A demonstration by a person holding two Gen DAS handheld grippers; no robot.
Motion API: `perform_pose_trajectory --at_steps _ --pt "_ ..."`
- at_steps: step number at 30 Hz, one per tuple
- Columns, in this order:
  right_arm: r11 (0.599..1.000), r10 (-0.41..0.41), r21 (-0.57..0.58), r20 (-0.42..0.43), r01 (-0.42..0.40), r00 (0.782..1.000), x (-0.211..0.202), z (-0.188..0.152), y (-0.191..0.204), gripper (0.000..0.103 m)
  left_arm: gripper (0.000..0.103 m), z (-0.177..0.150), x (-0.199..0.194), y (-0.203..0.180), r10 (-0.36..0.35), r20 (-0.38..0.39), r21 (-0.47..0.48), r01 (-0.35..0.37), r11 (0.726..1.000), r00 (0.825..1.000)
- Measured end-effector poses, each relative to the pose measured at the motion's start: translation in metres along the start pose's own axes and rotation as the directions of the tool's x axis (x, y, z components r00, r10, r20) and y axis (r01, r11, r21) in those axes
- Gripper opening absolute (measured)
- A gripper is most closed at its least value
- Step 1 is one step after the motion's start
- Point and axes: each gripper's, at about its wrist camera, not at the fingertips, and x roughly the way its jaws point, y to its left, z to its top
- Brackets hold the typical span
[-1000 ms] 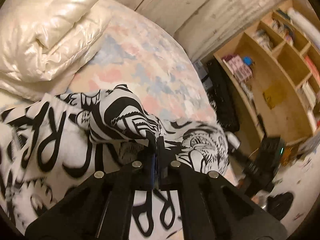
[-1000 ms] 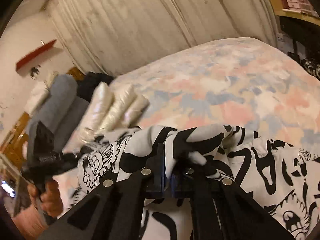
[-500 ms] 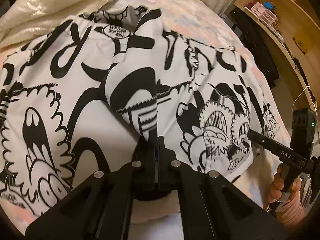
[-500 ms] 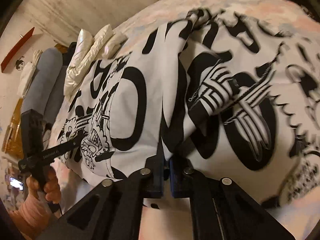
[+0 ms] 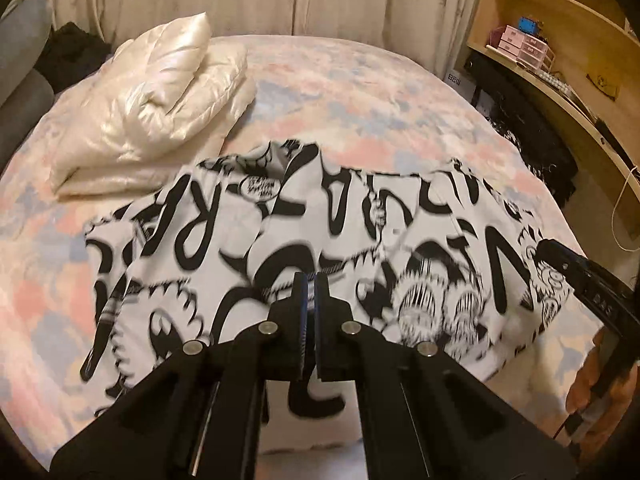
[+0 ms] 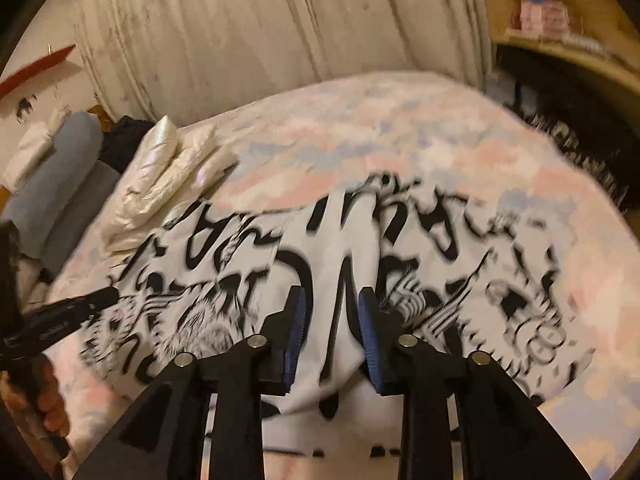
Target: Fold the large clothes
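A large white garment with bold black cartoon print [image 5: 320, 248] lies folded and spread on the bed; it also shows in the right wrist view [image 6: 340, 256]. My left gripper [image 5: 311, 284] is above its near edge with the jaws almost together and no cloth visibly between them. My right gripper [image 6: 332, 304] is open over the garment's near middle, its blue pads [image 6: 298, 320] apart and empty. Each gripper shows at the edge of the other's view, the right one [image 5: 576, 268] and the left one [image 6: 76, 308].
A folded cream puffy quilt [image 5: 156, 100] lies at the bed's far left on the pastel bedspread [image 5: 360, 96]. Grey cushions [image 6: 60, 168] lie left of the bed. Wooden shelves [image 5: 560, 40] and dark items [image 5: 532, 128] stand to the right. A wall of curtains is behind.
Both grippers let go of the garment and pulled back and up. The cloth they held now lies flat on the bed. The right jaws opened wide.
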Motion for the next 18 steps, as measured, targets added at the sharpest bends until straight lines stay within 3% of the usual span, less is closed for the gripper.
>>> perform_pose_trajectory --at_steps 3,6,9,12,15,16,18 --pt "0.999 0.036 -0.003 0.045 -0.036 0.998 -0.008 0.017 0.018 0.031 0.0 0.016 0.023 -0.003 -0.021 -0.001 -0.007 0.021 1.0 1.0" --pt "0.998 0.069 -0.017 0.038 -0.068 0.997 0.009 0.035 0.033 0.036 0.0 0.03 0.054 -0.013 0.012 -0.014 -0.004 -0.012 1.0 1.0" --pt "0.994 0.107 -0.016 -0.006 -0.107 0.994 0.048 0.046 0.047 0.036 0.0 0.042 0.089 -0.022 0.065 -0.021 0.006 -0.065 0.998 0.998" --pt "0.995 0.095 0.0 -0.065 -0.095 0.993 0.102 0.05 0.048 0.036 0.0 0.045 0.123 -0.021 0.1 -0.055 -0.009 -0.101 0.995 0.993" --pt "0.999 -0.041 -0.015 -0.115 0.04 0.993 0.145 0.038 0.033 0.032 0.0 0.037 0.15 -0.006 0.215 -0.084 -0.006 -0.216 0.976 0.973" --pt "0.997 -0.073 -0.008 -0.123 0.072 0.99 0.152 0.033 0.024 0.029 0.0 0.033 0.154 0.003 0.22 -0.085 -0.022 -0.222 0.975 0.972" --pt "0.994 -0.096 0.046 -0.127 0.102 0.987 0.155 0.025 0.0 0.026 0.001 0.028 0.154 0.018 0.161 -0.078 -0.078 -0.167 0.983 0.984"
